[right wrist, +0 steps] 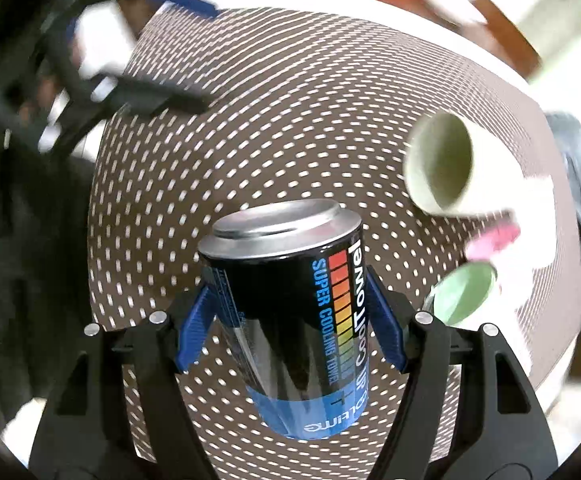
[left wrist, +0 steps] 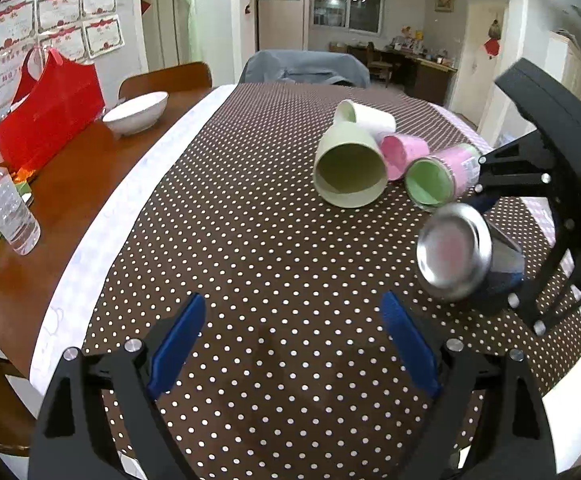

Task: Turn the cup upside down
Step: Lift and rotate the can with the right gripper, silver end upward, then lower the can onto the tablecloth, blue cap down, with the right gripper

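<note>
My right gripper (right wrist: 292, 312) is shut on a black and blue printed can-shaped cup (right wrist: 290, 312), held above the polka-dot tablecloth with its silver base up and its lettering inverted; the view is motion-blurred. In the left wrist view the same cup (left wrist: 456, 254) hangs at the right, silver end toward me, in the right gripper (left wrist: 494, 248). My left gripper (left wrist: 290, 340) is open and empty over the cloth near the table's front edge.
Several cups lie on their sides mid-table: a pale green cup (left wrist: 350, 168), a white one (left wrist: 364, 116), a pink one (left wrist: 404, 154) and a pink cup with green inside (left wrist: 442, 178). A white bowl (left wrist: 136, 114), red bag (left wrist: 48, 112) and water bottle (left wrist: 4, 196) stand left.
</note>
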